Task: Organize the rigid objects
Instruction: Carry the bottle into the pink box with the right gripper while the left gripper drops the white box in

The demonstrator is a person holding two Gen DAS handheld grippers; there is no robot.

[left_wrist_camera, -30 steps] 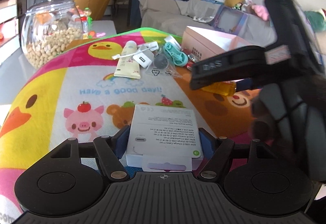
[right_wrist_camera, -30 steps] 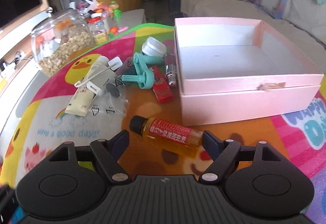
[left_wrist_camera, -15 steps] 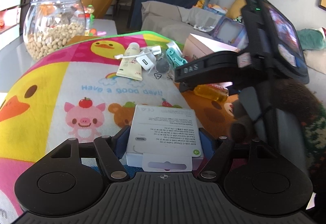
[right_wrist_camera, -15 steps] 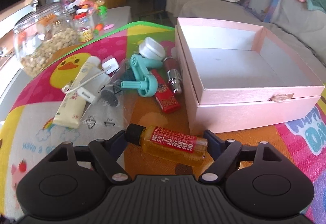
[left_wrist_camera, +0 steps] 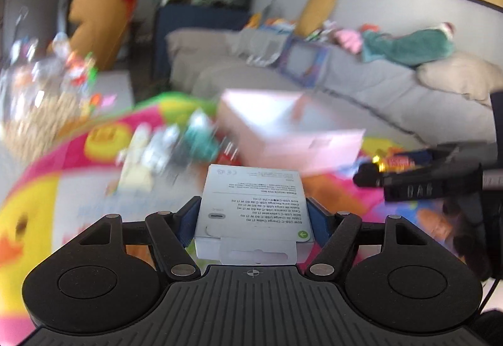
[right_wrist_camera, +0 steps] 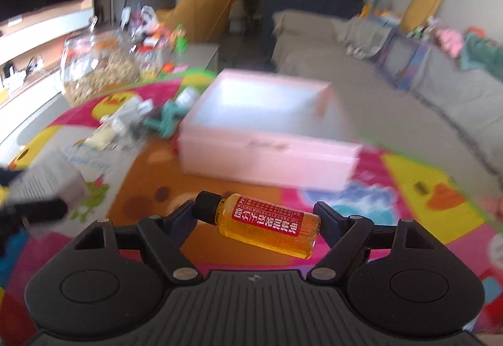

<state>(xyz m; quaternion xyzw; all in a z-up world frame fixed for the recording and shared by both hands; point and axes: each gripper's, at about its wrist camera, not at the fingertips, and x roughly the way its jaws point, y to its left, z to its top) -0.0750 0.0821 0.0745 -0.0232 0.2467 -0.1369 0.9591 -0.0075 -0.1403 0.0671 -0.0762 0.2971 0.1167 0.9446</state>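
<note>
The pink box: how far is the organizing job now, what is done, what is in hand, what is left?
Done: nothing visible; the pink box looks empty inside. In hand: the left gripper holds a white cable box, and the right gripper holds a yellow oil bottle, both lifted off the mat. Left: both go into the box, then the blurred pile of small items beside it.

The open pink box stood ahead with bare playmat before it, free for passing. Left of the box, a clutter of small items and a glass jar crowded the way.
</note>
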